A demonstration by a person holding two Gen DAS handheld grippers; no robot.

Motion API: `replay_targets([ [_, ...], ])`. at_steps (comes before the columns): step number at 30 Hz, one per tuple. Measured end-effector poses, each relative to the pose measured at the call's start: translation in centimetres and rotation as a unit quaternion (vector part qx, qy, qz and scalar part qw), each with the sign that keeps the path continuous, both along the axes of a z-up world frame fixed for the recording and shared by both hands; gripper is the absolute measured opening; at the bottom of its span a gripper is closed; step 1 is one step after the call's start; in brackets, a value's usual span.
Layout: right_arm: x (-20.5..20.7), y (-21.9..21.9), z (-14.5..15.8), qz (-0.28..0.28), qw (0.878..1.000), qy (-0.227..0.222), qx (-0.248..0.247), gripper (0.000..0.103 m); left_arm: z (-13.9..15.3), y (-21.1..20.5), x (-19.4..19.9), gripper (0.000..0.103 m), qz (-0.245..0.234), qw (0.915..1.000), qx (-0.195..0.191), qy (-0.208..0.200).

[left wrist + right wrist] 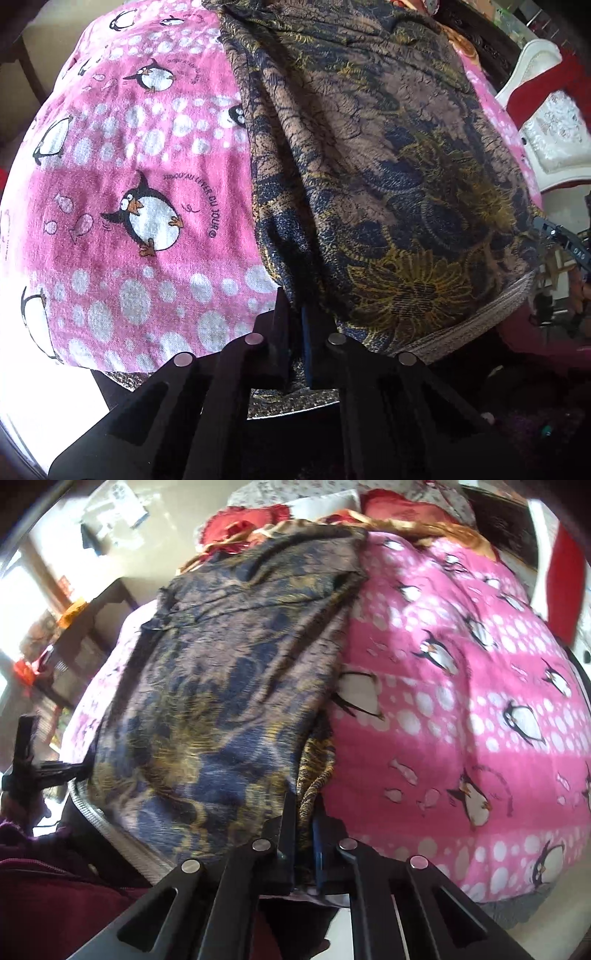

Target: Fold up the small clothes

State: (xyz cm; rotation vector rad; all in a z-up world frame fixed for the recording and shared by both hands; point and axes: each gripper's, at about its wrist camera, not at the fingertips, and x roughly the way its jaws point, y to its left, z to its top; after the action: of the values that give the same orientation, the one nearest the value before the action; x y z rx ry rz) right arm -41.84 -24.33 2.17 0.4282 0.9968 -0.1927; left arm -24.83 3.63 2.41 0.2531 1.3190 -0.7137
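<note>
A brown, navy and gold floral garment [369, 166] lies stretched along a pink penguin-print blanket [140, 192]. My left gripper [295, 310] is shut on the garment's near edge at its left side. My right gripper [304, 812] is shut on the same garment [221, 686], pinching a bunched fold at its right side beside the blanket [461, 720]. The garment's grey hem [480, 321] runs between the two grippers. The right gripper shows at the right edge of the left wrist view [565, 243], and the left gripper at the left edge of the right wrist view [33, 768].
A white ornate bed frame [546, 122] with red fabric stands at the right of the left wrist view. Red and gold pillows [266, 520] lie at the far end of the bed. A dark side table [85, 627] stands at the left. My maroon sleeve [55, 886] is in the lower left.
</note>
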Motion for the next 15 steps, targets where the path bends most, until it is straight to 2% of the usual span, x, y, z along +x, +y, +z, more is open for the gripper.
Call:
replay_targets([
  [1,0.0,0.1,0.4,0.002,1.000,-0.005,-0.002,0.006,0.6,0.3,0.1,0.003,0.001,0.9998,-0.020,0.007],
  [3,-0.1,-0.2,1.4,0.000,0.999,-0.029,0.023,0.005,2.3,1.0,0.5,0.003,0.006,0.9986,-0.052,0.005],
  [7,-0.5,-1.6,4.4,-0.020,0.991,-0.107,0.082,0.005,6.5,2.4,1.6,0.003,0.017,0.9928,-0.114,-0.032],
  [10,0.2,-2.0,6.2,-0.020,0.984,-0.145,0.103,0.005,9.1,3.1,2.4,0.003,0.025,0.9873,-0.142,-0.067],
  [15,2.8,-3.5,7.7,-0.023,0.978,-0.174,0.114,0.005,11.5,3.2,4.8,0.003,0.042,0.9794,-0.172,-0.097],
])
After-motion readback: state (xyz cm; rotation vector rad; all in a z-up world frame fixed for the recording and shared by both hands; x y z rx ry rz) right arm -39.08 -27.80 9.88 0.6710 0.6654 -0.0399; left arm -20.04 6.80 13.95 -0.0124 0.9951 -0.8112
